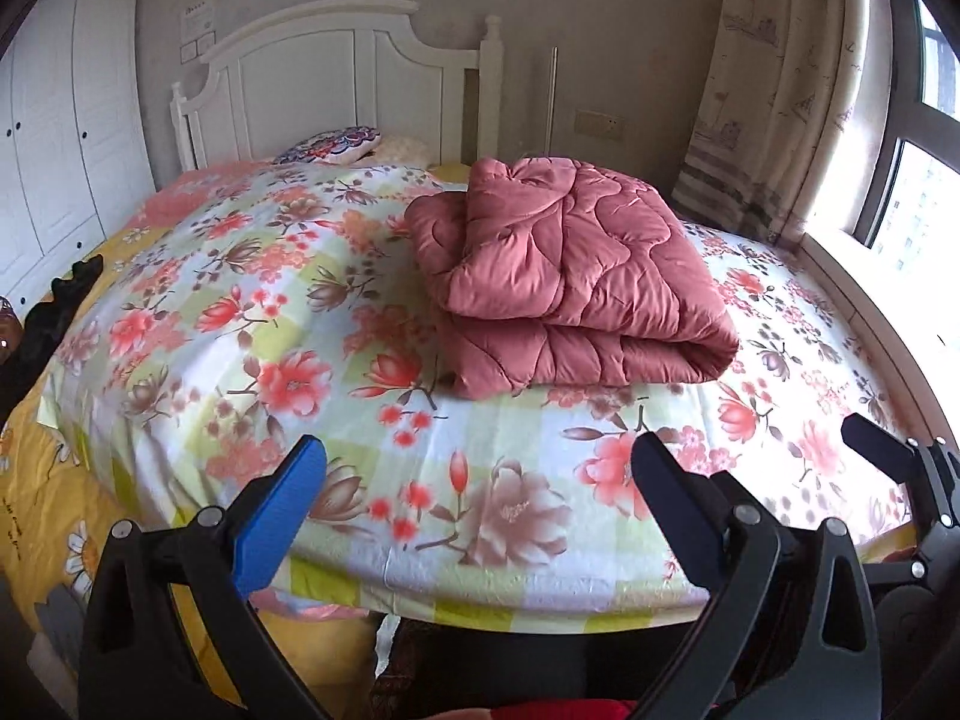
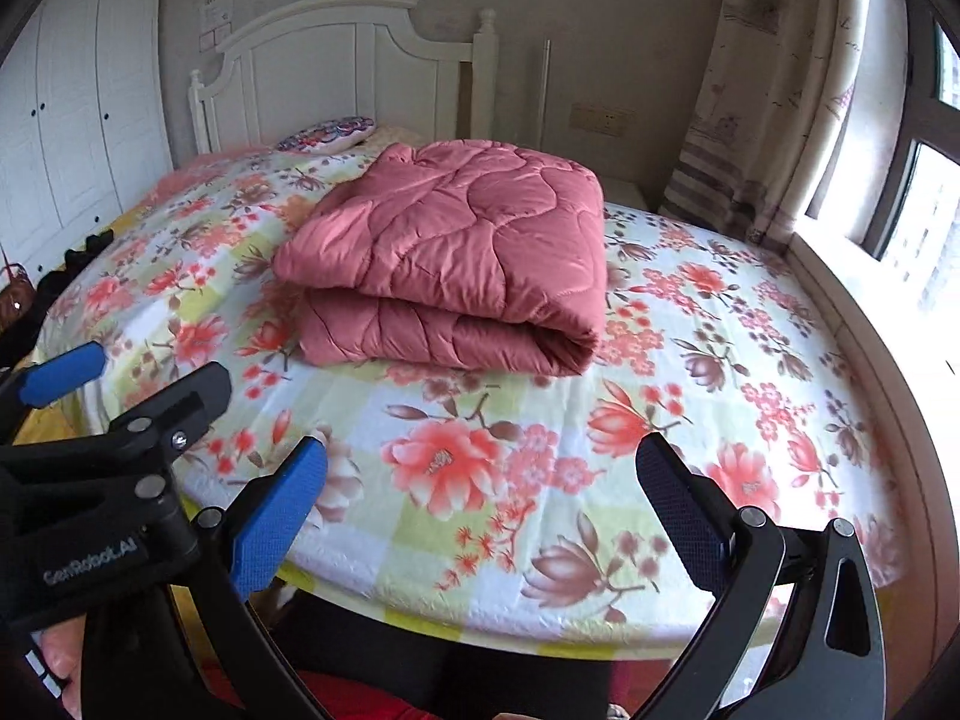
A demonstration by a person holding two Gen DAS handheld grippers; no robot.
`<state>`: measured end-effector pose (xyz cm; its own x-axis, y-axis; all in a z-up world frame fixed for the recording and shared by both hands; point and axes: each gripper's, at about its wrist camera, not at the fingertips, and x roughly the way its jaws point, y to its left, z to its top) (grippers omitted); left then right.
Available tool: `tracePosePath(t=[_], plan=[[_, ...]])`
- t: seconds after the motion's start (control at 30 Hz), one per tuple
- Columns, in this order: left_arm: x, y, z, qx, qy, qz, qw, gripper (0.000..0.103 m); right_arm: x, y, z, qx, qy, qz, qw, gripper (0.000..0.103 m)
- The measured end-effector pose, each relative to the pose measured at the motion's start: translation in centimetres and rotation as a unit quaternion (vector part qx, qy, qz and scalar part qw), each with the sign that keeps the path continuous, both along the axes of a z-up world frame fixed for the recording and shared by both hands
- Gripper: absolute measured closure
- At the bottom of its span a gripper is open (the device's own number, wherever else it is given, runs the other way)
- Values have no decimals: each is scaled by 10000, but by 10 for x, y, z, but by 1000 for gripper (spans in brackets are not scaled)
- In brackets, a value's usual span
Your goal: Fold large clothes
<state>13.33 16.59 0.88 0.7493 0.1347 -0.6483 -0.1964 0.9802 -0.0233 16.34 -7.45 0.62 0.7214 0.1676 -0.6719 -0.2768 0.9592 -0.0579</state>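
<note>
One folded pink quilt (image 1: 570, 282) on floral bedsheet (image 1: 360, 420), left gripper (image 1: 480, 480) and right gripper (image 2: 480, 480) both spread wide and empty, "GenRobot.AI" lettering only in right view, two pillows (image 1: 336, 144)

1. So the bed (image 1: 420, 570) is wearing a floral sheet (image 1: 312, 324), with pink and brownish flowers on white and pale green checks, pulled pretty smooth over the mattress.
2. Sitting right on the sheet, toward the headboard half, is a dusty-pink quilted comforter (image 1: 564, 276), folded into a thick stack with the rounded fold facing the foot of the bed.
3. Up by the white wooden headboard (image 1: 336, 78) there's a small patterned purple-and-white cushion (image 1: 330, 144) lying flat.
4. Something black and crumpled (image 1: 66, 294) lies at the bed's left edge; can't tell what it is.
5. A yellow daisy-print cover (image 1: 48, 480) hangs down that same side.
</note>
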Motion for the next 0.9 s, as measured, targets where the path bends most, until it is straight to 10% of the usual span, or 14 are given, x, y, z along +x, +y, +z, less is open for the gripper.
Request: tracePosePath(t=[0.9], plan=[[-17, -15, 2, 215, -73, -57, 9997, 2, -10, -2, -5, 5, -37, 81, 10000, 4]])
